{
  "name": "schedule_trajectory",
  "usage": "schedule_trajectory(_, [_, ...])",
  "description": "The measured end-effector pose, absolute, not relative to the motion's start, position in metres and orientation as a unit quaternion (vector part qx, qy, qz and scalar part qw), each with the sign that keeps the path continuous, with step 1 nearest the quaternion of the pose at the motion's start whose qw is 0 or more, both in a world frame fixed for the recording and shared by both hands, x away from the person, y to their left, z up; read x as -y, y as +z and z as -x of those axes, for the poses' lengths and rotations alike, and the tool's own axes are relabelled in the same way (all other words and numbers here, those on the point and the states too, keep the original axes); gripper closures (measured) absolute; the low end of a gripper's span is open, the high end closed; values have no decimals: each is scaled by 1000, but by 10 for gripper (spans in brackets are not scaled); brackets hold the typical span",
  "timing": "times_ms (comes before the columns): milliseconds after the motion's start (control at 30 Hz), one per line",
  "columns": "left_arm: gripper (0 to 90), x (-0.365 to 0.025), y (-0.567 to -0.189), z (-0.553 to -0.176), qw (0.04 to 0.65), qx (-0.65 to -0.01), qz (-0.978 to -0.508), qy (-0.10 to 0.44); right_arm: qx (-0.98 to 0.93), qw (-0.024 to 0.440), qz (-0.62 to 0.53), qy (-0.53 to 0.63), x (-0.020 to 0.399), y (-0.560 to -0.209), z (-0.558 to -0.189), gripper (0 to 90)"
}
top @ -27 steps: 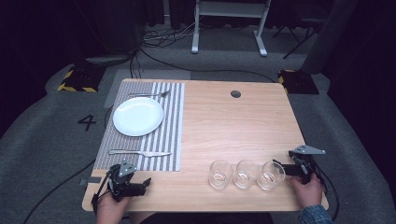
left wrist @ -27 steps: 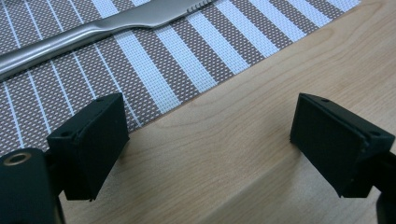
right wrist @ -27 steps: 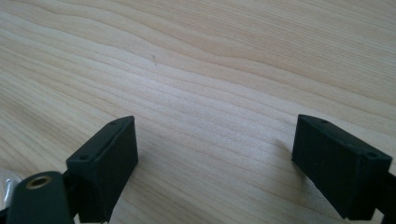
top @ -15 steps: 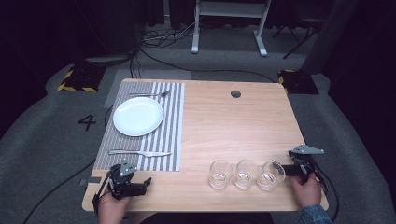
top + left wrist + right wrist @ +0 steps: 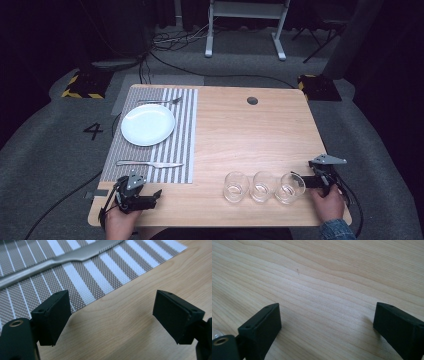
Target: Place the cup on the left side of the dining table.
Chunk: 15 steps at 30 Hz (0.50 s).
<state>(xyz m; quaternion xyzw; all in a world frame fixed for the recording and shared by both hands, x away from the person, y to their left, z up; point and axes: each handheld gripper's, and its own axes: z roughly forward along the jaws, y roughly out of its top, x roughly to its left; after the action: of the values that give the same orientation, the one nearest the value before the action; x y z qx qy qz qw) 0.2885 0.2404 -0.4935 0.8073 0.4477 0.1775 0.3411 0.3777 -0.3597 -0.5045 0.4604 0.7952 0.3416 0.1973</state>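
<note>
While both grippers gape, three glasses point(image 5: 263, 186) stand aligned

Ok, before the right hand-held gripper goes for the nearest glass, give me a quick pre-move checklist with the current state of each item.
1. Right hand-held gripper open and empty: ok, jaws wide apart over bare wood.
2. Nearest glass upright: ok.
3. Room around that glass: not ok, the middle glass sits very close beside it.
4. Gripper lined up on the glass: cannot tell; the right gripper view looks at tabletop, not the glass.
5. Left hand-held gripper out of the way: ok, open, at the near edge by the placemat.
6. Glasses empty: cannot tell for certain.
</note>
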Motion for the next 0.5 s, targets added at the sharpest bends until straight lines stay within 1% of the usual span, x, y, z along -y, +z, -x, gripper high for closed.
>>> schedule_trajectory(67, [153, -241, -485, -286, 357, -448, -800, 179, -795, 198, -460, 342, 360, -504, -378, 83])
schedule_trajectory(100, [155, -243, -477, -284, 379, -453, -788, 172, -795, 198, -461, 341, 360, -504, -378, 82])
schedule_trajectory(133, [156, -243, -477, -284, 379, -453, -788, 172, -795, 198, -461, 341, 360, -504, -378, 82])
schedule_trajectory(233, [159, -245, -462, -281, 440, -465, -753, 151, -795, 197, -461, 341, 360, -504, -378, 82])
schedule_trajectory(333, [161, -243, -455, -280, 453, -462, -746, 159, -795, 197, -461, 341, 360, -504, -378, 82])
schedule_trajectory(500, [163, -239, -437, -274, 472, -453, -732, 188, -795, 198, -460, 341, 360, -504, -378, 82])
